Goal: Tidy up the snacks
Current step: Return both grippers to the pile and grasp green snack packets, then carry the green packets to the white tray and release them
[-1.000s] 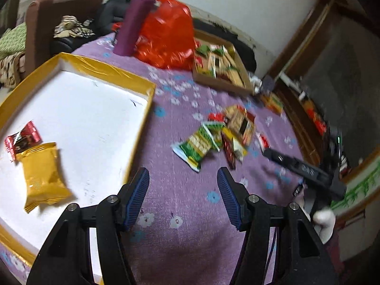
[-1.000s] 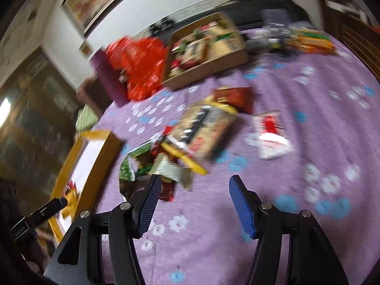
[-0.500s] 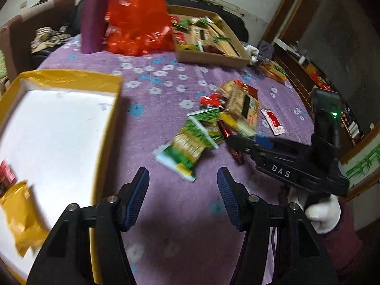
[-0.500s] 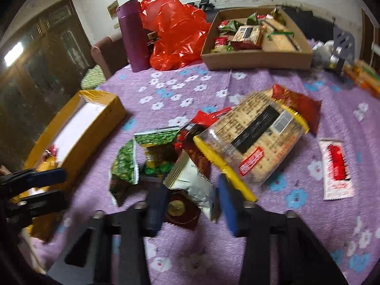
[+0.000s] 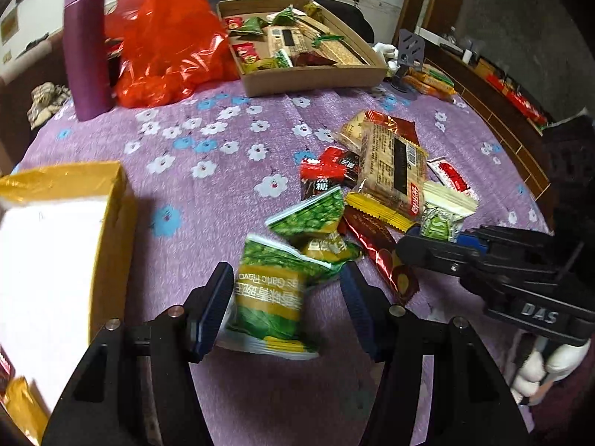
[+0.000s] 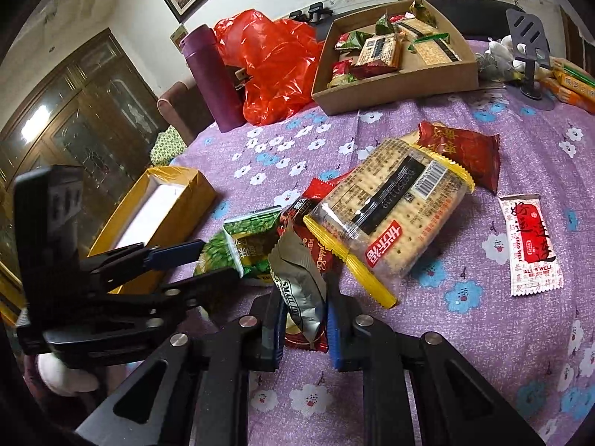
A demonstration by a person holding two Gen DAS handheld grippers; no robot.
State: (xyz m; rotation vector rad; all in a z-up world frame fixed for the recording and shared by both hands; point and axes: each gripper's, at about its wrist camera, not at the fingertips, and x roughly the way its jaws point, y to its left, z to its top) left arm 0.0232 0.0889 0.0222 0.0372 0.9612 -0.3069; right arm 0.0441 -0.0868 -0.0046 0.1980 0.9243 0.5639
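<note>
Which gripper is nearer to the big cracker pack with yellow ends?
The right gripper. It is shut on a silver snack packet lying just beside the cracker pack. The left gripper straddles a green pea packet further from it.

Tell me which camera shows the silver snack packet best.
The right wrist view: the silver packet stands up front between the right gripper fingers, its print legible. The left wrist view shows only its green-printed end past that gripper.

Snack pile [image 5: 372,200] lies mid-table; cardboard tray [image 5: 316,78] behind it; box [image 5: 111,223] left.
</note>
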